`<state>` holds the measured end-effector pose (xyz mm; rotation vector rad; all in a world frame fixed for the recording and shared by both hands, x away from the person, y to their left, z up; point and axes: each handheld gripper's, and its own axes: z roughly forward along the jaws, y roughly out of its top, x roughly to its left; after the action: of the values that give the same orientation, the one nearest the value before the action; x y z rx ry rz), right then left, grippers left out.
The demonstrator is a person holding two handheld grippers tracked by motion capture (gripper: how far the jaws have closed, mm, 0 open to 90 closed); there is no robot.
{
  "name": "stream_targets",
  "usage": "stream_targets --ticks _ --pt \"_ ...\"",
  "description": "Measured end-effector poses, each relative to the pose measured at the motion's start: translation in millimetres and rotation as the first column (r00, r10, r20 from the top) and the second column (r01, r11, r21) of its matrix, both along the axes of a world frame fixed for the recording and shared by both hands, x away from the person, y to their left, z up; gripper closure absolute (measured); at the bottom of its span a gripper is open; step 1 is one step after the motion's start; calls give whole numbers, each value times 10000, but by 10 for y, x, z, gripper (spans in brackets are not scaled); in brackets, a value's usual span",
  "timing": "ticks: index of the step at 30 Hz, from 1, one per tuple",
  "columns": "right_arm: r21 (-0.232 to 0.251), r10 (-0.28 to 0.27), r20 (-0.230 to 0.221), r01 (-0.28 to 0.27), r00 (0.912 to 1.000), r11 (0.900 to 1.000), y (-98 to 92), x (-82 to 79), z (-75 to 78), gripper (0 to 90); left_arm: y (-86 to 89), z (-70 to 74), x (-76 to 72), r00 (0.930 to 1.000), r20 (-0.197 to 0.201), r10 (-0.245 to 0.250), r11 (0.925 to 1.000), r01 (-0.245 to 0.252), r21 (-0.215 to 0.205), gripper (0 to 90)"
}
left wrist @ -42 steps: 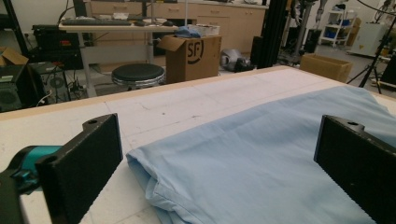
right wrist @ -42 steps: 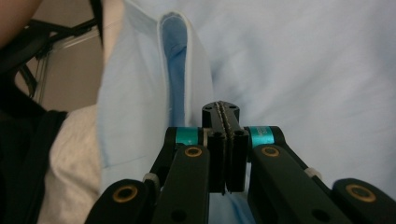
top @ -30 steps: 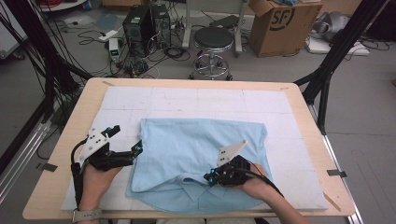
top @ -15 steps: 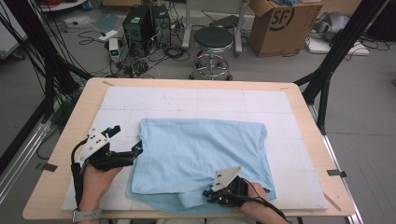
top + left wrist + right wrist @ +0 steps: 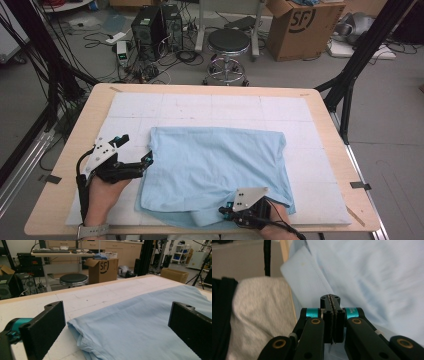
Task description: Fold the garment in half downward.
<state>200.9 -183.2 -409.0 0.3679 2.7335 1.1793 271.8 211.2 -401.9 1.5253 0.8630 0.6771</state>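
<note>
1. Right gripper view: your right tool (image 5: 333,315) has its jaws pressed flat together. Whether it holds cloth I can't tell; the light blue shirt (image 5: 215,170) lies right under its tip at the near tabletop (image 5: 330,107) edge. If nothing is pinched, the next pull moves air and the sleeve (image 5: 307,275) stays put.
2. The sleeve overhangs the near edge. Drag it further your way and the hem slides off the tabletop.
3. Left tool (image 5: 146,161) stands wide open at the shirt's left edge, pads clear of the cloth. With nothing pinning that side, a right-hand tug will skew the whole shirt on the white mat (image 5: 150,107).
4. The shirt's left edge is doubled; close there and you may grab one layer only and smear the fold.
</note>
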Motion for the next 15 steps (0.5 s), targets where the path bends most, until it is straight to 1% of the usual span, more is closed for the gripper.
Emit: stream_targets --ticks 1,2,5,6,7,8,10,12,13,14,15 --pt "184 -95 33 94 9999 9998 -32 1 64 897 -1 -1 2 10000 -3 6 10000 -6 -14 17" --pt "386 -192 172 186 9997 9991 -66 16 127 897 -2 -2 2 10000 -13 8 10000 -8 -10 17" --pt "812 -613 367 582 9974 9950 -181 96 295 897 -3 -1 -1 10000 0 -8 10000 8 11 17" --pt "1006 -799 332 762 9962 9920 -221 130 337 897 -2 2 -2 10000 12 -17 10000 17 7 17" --pt "1130 -947 407 896 9947 9896 -262 175 367 897 -1 5 -1 10000 41 -5 10000 5 8 17" --pt "1149 -1126 451 1069 9926 9876 -299 220 388 897 0 8 -1 10000 42 0 10000 0 2 17" --pt "1191 -1603 402 1546 9862 9808 -380 361 393 897 -1 8 -1 10000 45 -6 10000 6 -1 17" --pt "1054 -1967 343 1922 9799 9757 -424 482 359 897 -5 5 -1 10000 12 -16 10000 16 9 17" --pt "970 -2077 112 2057 9781 9738 -442 553 328 897 -6 3 -1 10000 12 -15 10000 15 20 17" --pt "878 -2052 -109 2054 9787 9747 -446 617 287 897 -7 2 0 10000 10 -17 10000 17 14 17" --pt "689 -1973 -406 1997 9795 9774 -433 667 231 897 -5 3 1 10000 6 -21 10000 21 19 17"
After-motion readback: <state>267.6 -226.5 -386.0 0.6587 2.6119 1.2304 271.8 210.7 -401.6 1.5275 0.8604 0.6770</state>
